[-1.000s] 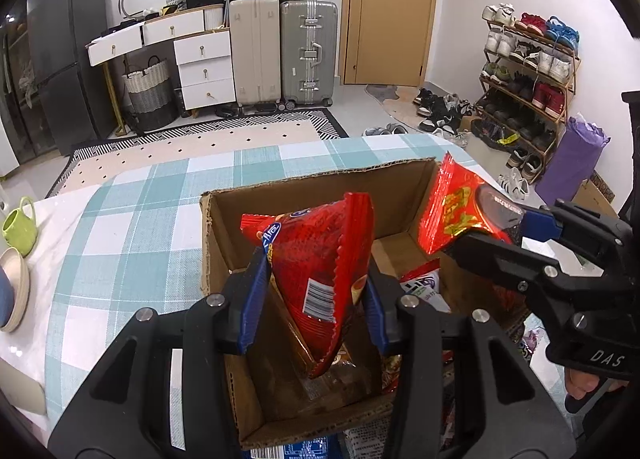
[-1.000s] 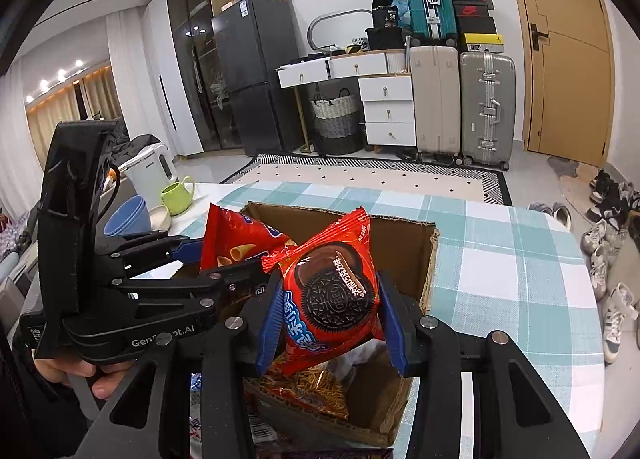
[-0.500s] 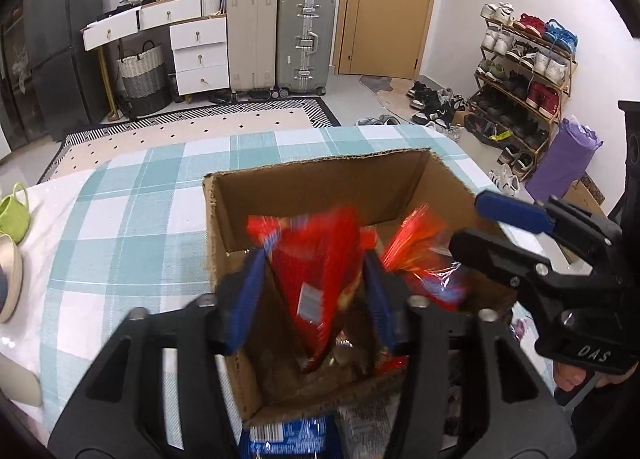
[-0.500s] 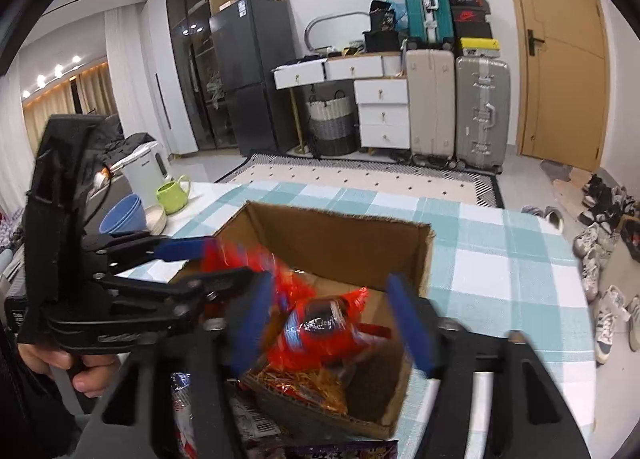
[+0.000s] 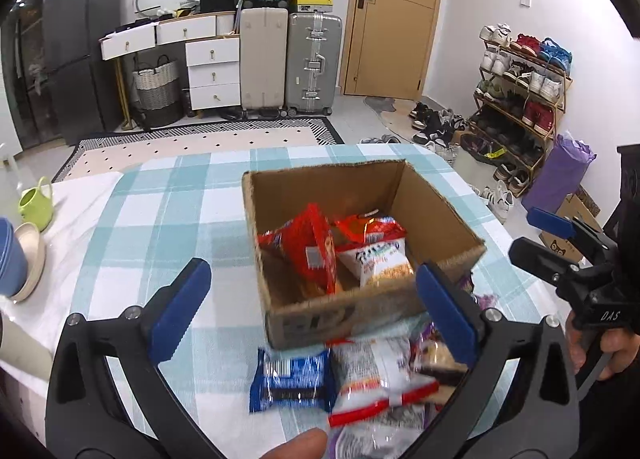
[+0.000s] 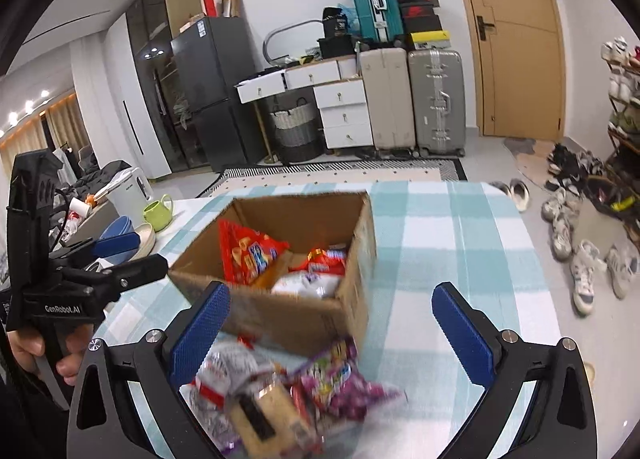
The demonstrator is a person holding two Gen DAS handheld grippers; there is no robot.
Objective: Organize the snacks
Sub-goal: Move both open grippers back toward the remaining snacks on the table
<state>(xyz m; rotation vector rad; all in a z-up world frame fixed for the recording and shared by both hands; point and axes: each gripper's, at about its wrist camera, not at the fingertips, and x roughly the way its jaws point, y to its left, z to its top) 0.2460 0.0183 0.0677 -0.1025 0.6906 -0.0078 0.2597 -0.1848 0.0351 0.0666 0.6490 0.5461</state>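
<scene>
Left gripper (image 5: 312, 313): jaws opening, spread wide, nothing held between the blue pads. Right gripper (image 6: 332, 329): jaws likewise opening, wide apart, nothing gripped.

Cardboard box (image 5: 436, 203): set on the checked tablecloth (image 5: 160, 219); several snack packets are lodged inside, a red packet (image 5: 310, 247) leaning upright against a white packet (image 5: 380, 259).

Loose snacks: a blue packet (image 5: 290, 379) and a red-and-white packet (image 5: 376, 375) are left on the cloth just before the box.

Risks: crisp packets may be crushed if clamped hard; the leaning red packet may be tipped by further drops; the light box may be shoved by a low approach.

View differences: a purple packet (image 6: 344, 383) and a tan packet (image 6: 264, 411) are shown clearly only by the right wrist view; the blue packet is shown only by the left.
</scene>
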